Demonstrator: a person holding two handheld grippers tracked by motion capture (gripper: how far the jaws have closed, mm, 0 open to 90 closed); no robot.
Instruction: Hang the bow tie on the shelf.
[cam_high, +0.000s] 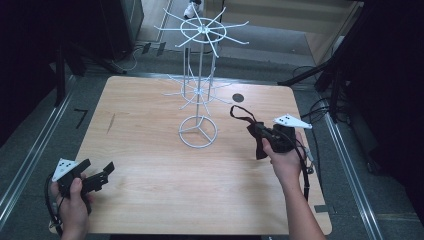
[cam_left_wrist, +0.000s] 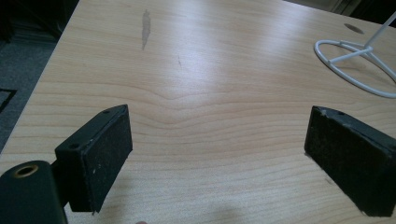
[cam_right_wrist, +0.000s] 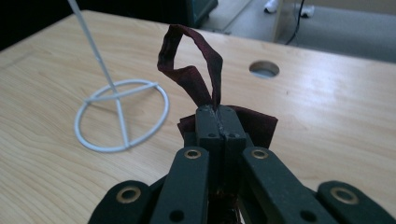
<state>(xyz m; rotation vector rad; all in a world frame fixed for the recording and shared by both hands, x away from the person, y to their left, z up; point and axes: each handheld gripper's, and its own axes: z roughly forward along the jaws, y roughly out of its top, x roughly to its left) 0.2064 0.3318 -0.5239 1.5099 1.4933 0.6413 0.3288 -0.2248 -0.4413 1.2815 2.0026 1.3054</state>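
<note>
The right tool (cam_high: 260, 131) is clenched on a dark red bow tie (cam_right_wrist: 252, 123), and its strap loop (cam_right_wrist: 189, 56) stands up above the closed jaws. The tie is held just above the table (cam_high: 150, 150), to the right of the white wire stand (cam_high: 199, 90) and not touching it. The left tool (cam_high: 92, 177) rests near the front left corner of the table, released, with nothing between its 2 pads (cam_left_wrist: 105, 154).

I judge that the step in hand is to bring the loop to 1 of the wire arms of the stand and hang it there. To do it well, the grip should stay firm at the base of the strap, so that the loop keeps open and upright. The hand should approach an arm from its free end and slide the loop over it, then lower a little before letting go. The stand looks light, so a push from the side may tip it; the left tool could steady the base ring (cam_high: 198, 132) if needed.
</note>
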